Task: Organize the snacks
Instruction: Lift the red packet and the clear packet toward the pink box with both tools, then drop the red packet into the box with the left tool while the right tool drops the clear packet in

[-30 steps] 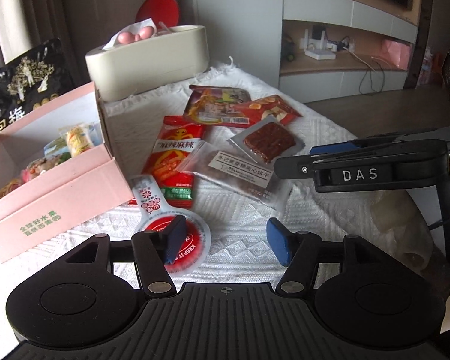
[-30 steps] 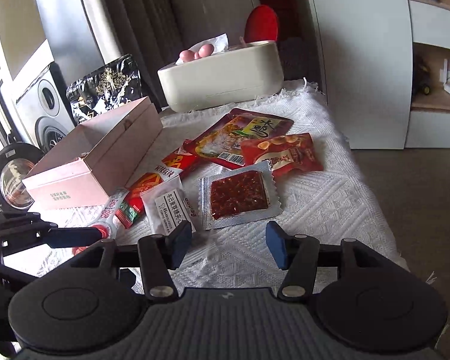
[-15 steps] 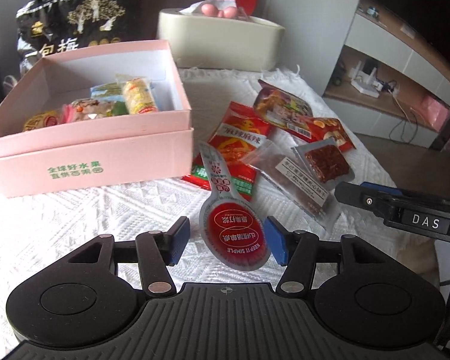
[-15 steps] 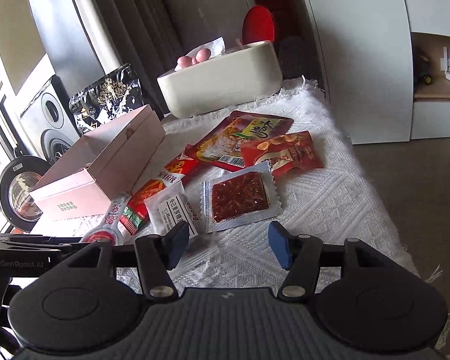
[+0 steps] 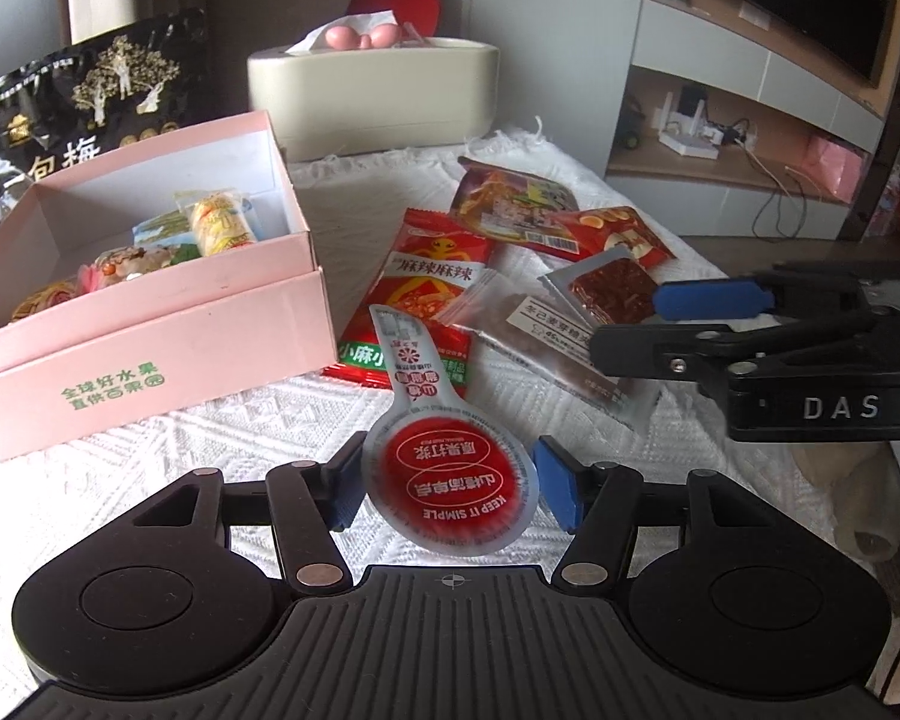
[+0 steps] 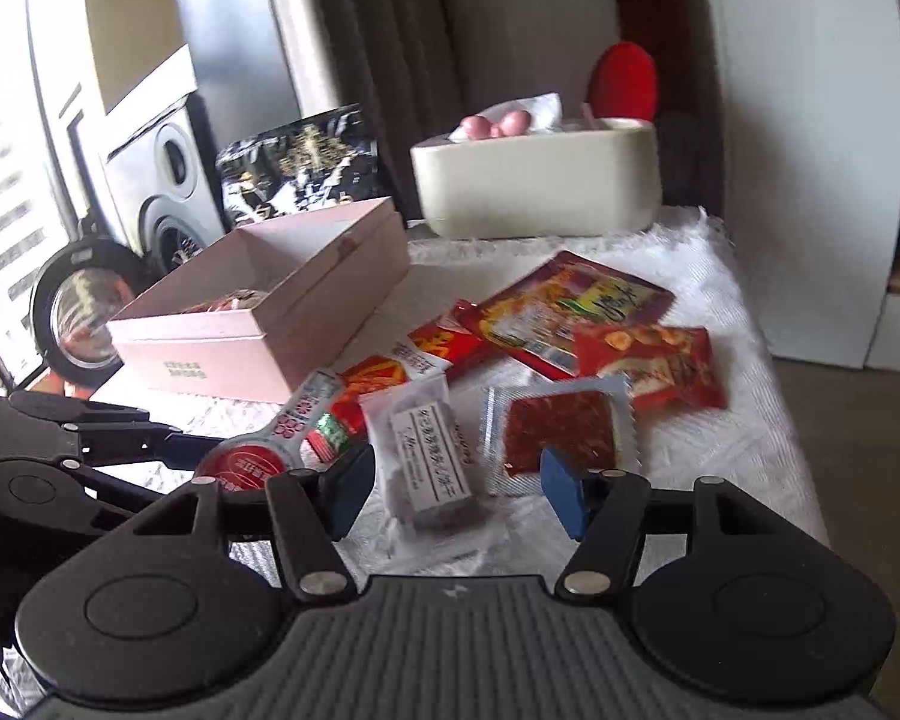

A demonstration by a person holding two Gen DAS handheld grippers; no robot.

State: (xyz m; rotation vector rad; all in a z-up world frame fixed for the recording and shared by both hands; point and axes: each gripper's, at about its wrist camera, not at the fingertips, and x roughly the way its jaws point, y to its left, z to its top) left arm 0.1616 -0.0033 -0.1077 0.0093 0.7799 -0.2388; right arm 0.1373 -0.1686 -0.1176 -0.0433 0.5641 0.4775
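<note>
Left gripper (image 5: 447, 489) wide open around spoon-shaped red sachet (image 5: 450, 480) on white cloth (image 5: 210, 450), not clamped. Right gripper (image 6: 456, 489) opening, empty, over clear-wrapped bar (image 6: 429, 462). Pink box (image 5: 150, 330) left; packets crowd centre, cream container (image 5: 372, 96) far.

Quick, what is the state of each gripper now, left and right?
Left gripper: open, its pads either side of the spoon-shaped red snack pack, not pressing it.
Right gripper: jaws opening, nothing gripped.
</note>
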